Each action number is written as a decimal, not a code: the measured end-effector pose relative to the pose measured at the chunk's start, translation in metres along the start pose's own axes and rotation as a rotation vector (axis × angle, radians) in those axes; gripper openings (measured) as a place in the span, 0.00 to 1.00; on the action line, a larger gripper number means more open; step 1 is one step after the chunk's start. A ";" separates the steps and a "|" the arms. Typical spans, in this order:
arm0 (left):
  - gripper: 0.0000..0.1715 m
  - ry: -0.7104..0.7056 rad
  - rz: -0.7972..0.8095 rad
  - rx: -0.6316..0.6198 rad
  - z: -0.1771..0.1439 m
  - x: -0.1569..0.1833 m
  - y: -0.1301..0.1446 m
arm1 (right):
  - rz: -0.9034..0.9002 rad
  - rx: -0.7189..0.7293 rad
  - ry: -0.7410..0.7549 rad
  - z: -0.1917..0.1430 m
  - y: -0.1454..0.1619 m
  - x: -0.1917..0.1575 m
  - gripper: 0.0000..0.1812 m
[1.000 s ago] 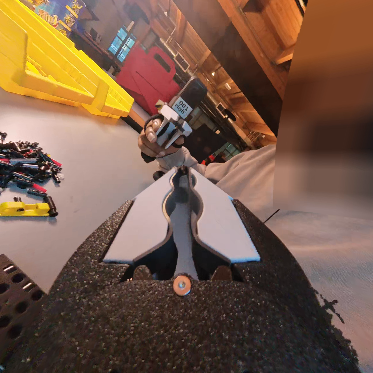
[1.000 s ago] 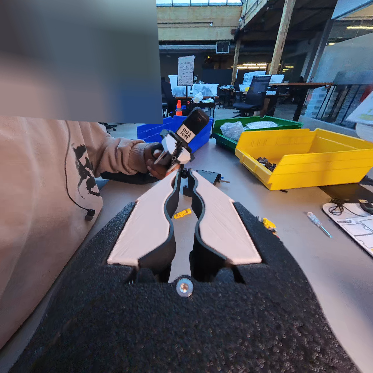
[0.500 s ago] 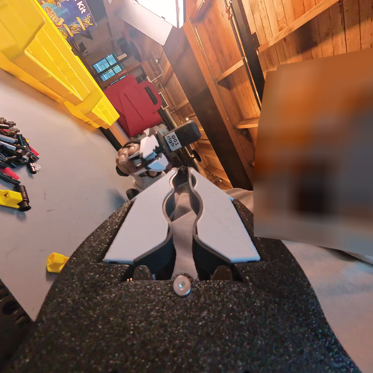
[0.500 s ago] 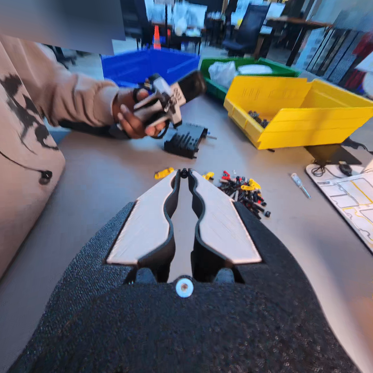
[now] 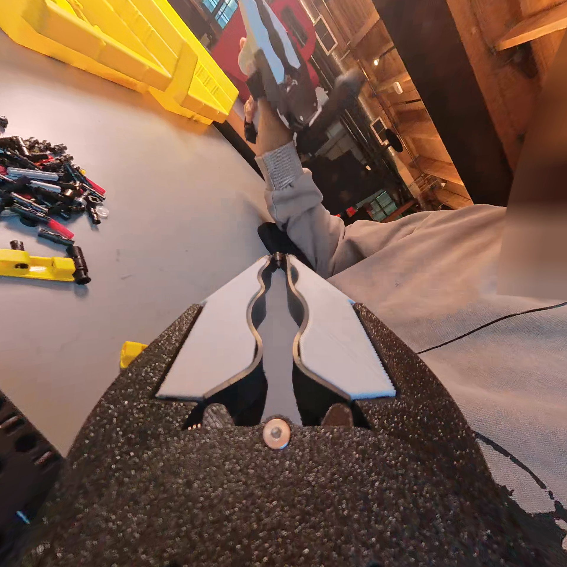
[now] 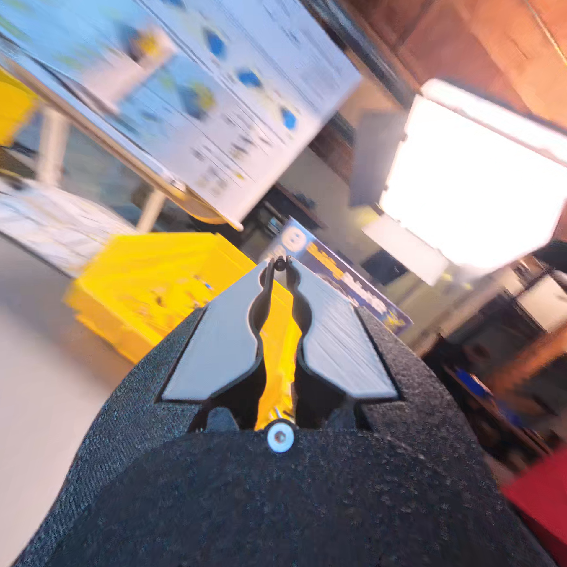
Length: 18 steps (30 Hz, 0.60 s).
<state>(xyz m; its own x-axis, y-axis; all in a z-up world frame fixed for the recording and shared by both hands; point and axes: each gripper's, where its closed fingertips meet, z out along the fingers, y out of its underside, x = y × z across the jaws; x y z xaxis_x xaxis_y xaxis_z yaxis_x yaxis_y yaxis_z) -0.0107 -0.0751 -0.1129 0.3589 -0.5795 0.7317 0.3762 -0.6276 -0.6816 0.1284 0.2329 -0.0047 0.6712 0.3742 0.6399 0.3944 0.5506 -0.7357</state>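
My left gripper (image 5: 278, 261) is shut on a small black pin (image 5: 278, 257) at its tips, held above the grey table's (image 5: 171, 214) edge, close to the person's grey sleeve (image 5: 306, 214). My right gripper (image 6: 279, 264) is shut on a small dark pin (image 6: 279, 263) at its tips and points up toward a yellow bin (image 6: 153, 291); this view is motion-blurred. The right gripper also shows in the left wrist view (image 5: 276, 70), blurred and raised high in a hand, apart from my left gripper.
A pile of small black, red and grey parts (image 5: 40, 187), a yellow beam with a black pin (image 5: 36, 268) and a small yellow piece (image 5: 130, 352) lie on the table. A yellow bin (image 5: 122, 52) stands behind. An instruction sheet on a stand (image 6: 184, 107) and a printed box (image 6: 337, 282) stand beyond. Left tips to right tips: about 35 centimeters.
The right gripper has swung up and away from the left one, from facing the table to facing the bin and sheet. The left gripper has tilted a little; both stay shut on their pins.
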 end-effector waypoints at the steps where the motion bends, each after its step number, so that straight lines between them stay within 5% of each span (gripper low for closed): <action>1: 0.04 0.006 -0.008 -0.002 0.001 0.000 0.001 | 0.015 -0.081 0.065 0.005 0.028 0.026 0.03; 3: 0.04 0.015 -0.017 -0.010 0.003 0.001 0.003 | 0.081 -0.282 0.102 0.010 0.096 0.057 0.03; 6: 0.04 0.016 -0.012 -0.026 0.006 0.002 0.007 | 0.212 -0.603 0.031 0.000 0.187 0.055 0.07; 8: 0.04 0.033 -0.013 -0.022 0.007 0.004 0.007 | 0.325 -0.613 0.008 -0.001 0.194 0.049 0.34; 12: 0.04 0.119 -0.105 0.058 0.006 0.010 -0.003 | 0.283 -0.264 -0.174 0.008 0.085 0.017 0.40; 15: 0.04 0.138 -0.158 0.104 0.004 0.006 -0.009 | 0.196 -0.029 -0.419 -0.010 -0.008 -0.048 0.39; 18: 0.04 0.209 -0.218 0.170 0.000 0.010 -0.018 | 0.231 0.153 -0.842 -0.061 -0.085 -0.145 0.29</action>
<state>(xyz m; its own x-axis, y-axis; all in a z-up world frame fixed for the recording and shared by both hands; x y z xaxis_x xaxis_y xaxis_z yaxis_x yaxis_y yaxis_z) -0.0141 -0.0692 -0.0935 0.0783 -0.5465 0.8338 0.5676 -0.6631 -0.4880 0.0357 0.0863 -0.0487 0.0148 0.8802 0.4744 0.1771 0.4647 -0.8676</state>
